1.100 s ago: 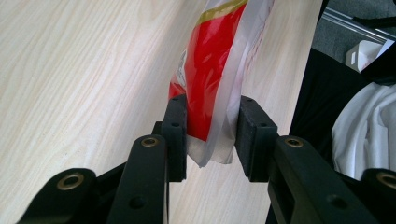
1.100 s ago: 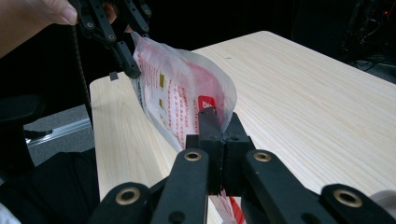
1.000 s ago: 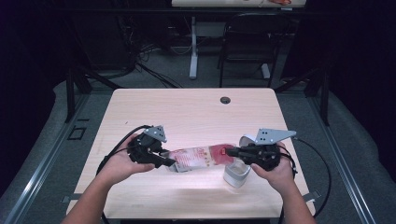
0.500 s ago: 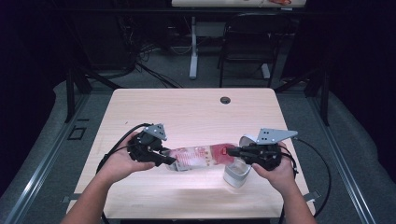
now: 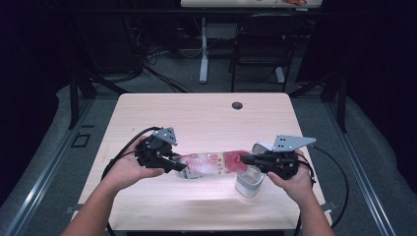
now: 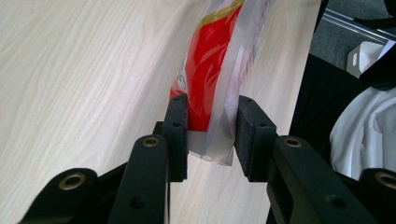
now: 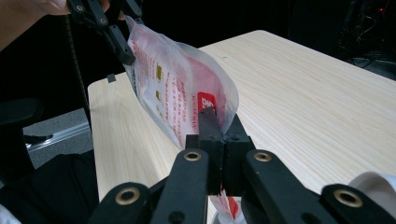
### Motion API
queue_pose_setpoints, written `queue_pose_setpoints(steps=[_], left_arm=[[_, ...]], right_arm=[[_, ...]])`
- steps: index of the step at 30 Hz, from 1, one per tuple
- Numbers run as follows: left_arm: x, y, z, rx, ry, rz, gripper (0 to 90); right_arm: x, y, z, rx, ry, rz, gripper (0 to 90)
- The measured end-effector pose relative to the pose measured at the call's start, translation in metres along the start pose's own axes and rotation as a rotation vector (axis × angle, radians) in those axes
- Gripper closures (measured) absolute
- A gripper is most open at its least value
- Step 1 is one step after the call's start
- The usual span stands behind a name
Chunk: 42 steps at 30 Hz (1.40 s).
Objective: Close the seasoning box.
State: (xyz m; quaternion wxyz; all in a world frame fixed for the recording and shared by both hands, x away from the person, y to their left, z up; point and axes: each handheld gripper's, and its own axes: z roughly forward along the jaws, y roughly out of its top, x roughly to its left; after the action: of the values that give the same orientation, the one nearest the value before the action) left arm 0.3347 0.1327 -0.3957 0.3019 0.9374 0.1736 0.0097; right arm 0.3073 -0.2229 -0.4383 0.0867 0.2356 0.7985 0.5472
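Jaws of both grippers pinch the packet (image 5: 211, 164) ends, hiding its edges.

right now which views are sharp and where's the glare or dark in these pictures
High view: room beyond the table is dark, the pouch looks slightly soft, and a bright patch lies on the wood below it. Left gripper view: near fingers are sharp, with pale sheen on the pouch's clear film. Right gripper view: left side falls into black, and the printing on the pouch stays too soft to read.

Wooden table (image 5: 206, 118), grey floor (image 5: 373, 147), perhaps a chair (image 5: 258, 54)
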Motion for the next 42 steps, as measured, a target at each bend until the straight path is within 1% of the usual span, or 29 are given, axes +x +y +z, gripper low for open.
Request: queue_pose_setpoints(steps=[5,9,25,30,39,42], left_arm=[[-0.001,0.005,-0.003,0.0,0.007,0.014,68.7],[-0.001,0.007,-0.004,-0.001,0.004,0.011,69.0],[-0.001,0.017,-0.009,-0.008,0.017,0.03,70.1],[-0.001,0.019,-0.009,-0.005,0.014,0.03,70.3],[-0.002,0.027,-0.012,0.011,0.02,0.045,70.6],[-0.002,0.03,-0.013,0.021,0.014,0.043,70.9]], right_arm=[[-0.001,-0.001,-0.002,0.001,-0.005,0.005,89.5],[-0.002,-0.002,-0.003,-0.001,-0.005,0.01,89.5],[-0.005,-0.003,-0.007,0.001,-0.012,0.026,89.4],[-0.006,-0.004,-0.008,-0.001,-0.016,0.031,89.4],[-0.008,-0.004,-0.01,-0.003,-0.017,0.036,89.4],[-0.008,-0.004,-0.011,-0.001,-0.022,0.036,89.4]])
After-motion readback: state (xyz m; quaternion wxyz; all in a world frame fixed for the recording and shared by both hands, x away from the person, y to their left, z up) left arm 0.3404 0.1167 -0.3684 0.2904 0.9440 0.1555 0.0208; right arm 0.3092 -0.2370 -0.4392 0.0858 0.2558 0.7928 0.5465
